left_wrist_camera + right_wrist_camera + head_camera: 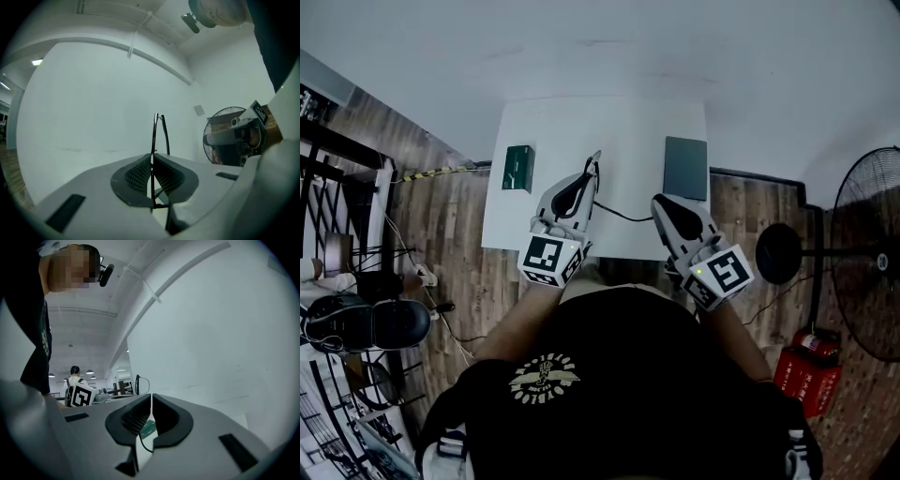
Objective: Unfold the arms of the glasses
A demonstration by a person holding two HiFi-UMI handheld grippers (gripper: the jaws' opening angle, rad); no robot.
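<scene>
Indoor work hall, lab or open office type. White bench (609, 122) set against a bare white wall, on a wood-pattern floor (459, 225). Black metal rack (328, 178) and black chair (366, 323) to one side, striped tape (441, 172) and loose cables on the floor, big standing fan (867, 253) on the other side. Right gripper view: a long room with rows of ceiling lamps (89, 372), desks with monitors (119, 389), another person (74, 376) wearing a backpack.
</scene>
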